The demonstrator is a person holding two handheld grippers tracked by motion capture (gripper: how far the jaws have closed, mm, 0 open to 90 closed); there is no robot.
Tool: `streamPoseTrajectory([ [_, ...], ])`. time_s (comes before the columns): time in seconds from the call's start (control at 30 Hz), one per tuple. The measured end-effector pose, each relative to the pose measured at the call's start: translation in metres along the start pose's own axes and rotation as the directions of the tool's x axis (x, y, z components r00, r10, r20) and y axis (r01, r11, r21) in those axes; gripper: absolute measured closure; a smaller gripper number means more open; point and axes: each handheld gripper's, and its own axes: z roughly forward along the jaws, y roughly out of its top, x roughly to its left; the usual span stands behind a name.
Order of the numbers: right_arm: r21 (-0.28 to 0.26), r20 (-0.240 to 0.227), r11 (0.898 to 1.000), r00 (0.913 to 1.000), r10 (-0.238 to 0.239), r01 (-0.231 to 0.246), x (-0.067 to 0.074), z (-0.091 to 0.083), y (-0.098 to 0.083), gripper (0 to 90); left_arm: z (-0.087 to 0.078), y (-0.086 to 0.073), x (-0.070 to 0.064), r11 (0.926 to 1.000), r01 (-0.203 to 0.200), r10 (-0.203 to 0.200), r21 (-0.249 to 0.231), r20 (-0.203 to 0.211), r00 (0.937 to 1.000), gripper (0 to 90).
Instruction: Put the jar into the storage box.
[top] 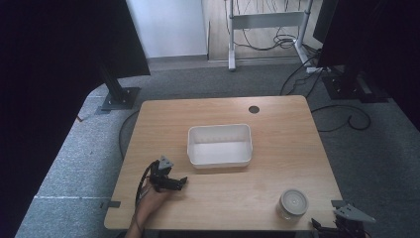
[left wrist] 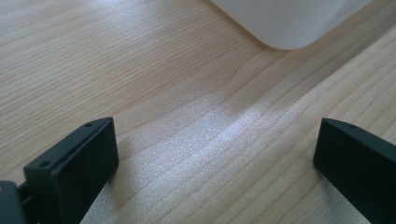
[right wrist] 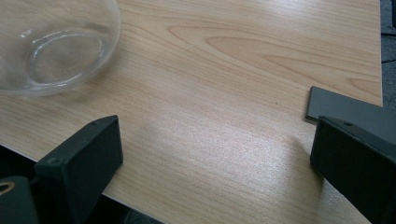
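A white rectangular tub (top: 219, 145) stands empty near the middle of the wooden table (top: 277, 119). My left gripper (top: 177, 182) rests low over the table's front left part, open, nothing between its jaws; the tub's rounded corner (left wrist: 287, 28) lies ahead of it. A clear glass jar (top: 292, 204) stands near the front right edge. My right gripper (top: 341, 220) hovers at the table's front right corner, open and holding nothing, with the jar's glass base (right wrist: 56, 46) off to its upper left.
A dark round hole (top: 254, 109) marks the table's far side. A grey bracket plate (right wrist: 343, 109) sits at the table's right edge beside my right jaw. Dark stands and loose cables (top: 341, 116) lie on the carpet beyond.
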Motion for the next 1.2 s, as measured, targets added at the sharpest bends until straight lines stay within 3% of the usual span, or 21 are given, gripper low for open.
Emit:
streamPoseTrajectory([
  [0.77, 0.012, 0.005, 1.000, 1.0000, 0.005, -0.005, 0.001, -0.001, 0.001, 1.4, 0.000, 0.000, 0.000, 1.0000, 0.000, 0.000, 0.000, 0.000, 1.0000, 0.0],
  [0.9, 0.011, -0.017, 1.000, 0.9996, 0.024, -0.024, 0.001, -0.003, 0.001, 1.4, 0.000, 0.000, 0.000, 1.0000, 0.000, 0.000, 0.000, 0.000, 1.0000, 0.0],
  [1.2, 0.000, -0.051, 1.000, 0.9986, -0.013, 0.013, 0.005, -0.014, 0.003, 1.3, 0.000, 0.000, 0.000, 1.0000, 0.001, -0.001, 0.000, -0.001, 1.0000, 0.0],
])
